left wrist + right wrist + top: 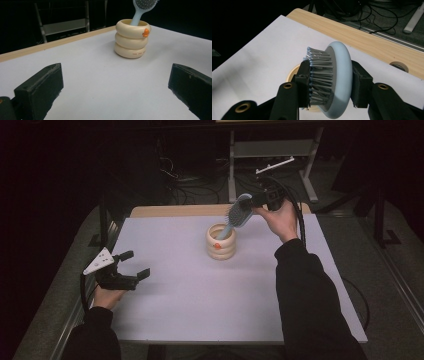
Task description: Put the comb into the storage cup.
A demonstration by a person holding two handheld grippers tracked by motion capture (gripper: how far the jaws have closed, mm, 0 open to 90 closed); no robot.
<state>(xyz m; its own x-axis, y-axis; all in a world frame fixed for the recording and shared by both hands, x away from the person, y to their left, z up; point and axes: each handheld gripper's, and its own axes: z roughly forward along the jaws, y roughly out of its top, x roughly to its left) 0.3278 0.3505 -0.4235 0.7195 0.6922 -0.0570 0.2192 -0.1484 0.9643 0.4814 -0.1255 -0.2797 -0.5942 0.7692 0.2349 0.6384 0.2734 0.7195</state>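
A cream ringed cup (221, 242) with an orange mark stands at the back middle of the white table (200, 295). A light blue hairbrush (239, 213) leans over it, handle end down inside the cup. My right gripper (256, 201) is shut on the brush head, one jaw against the bristles and the other on the smooth back (342, 75). At the table's left edge my left gripper (136, 265) hovers open with nothing between its fingers. From the left gripper view the cup (131, 39) stands ahead to the right with the brush handle (138, 15) rising out of it.
A wooden strip (175, 211) borders the table's far edge. Beyond it stand metal frame legs (232, 165) and cables on a dark floor. A cable (301, 227) trails from the right gripper past the person's dark sleeve (305, 295).
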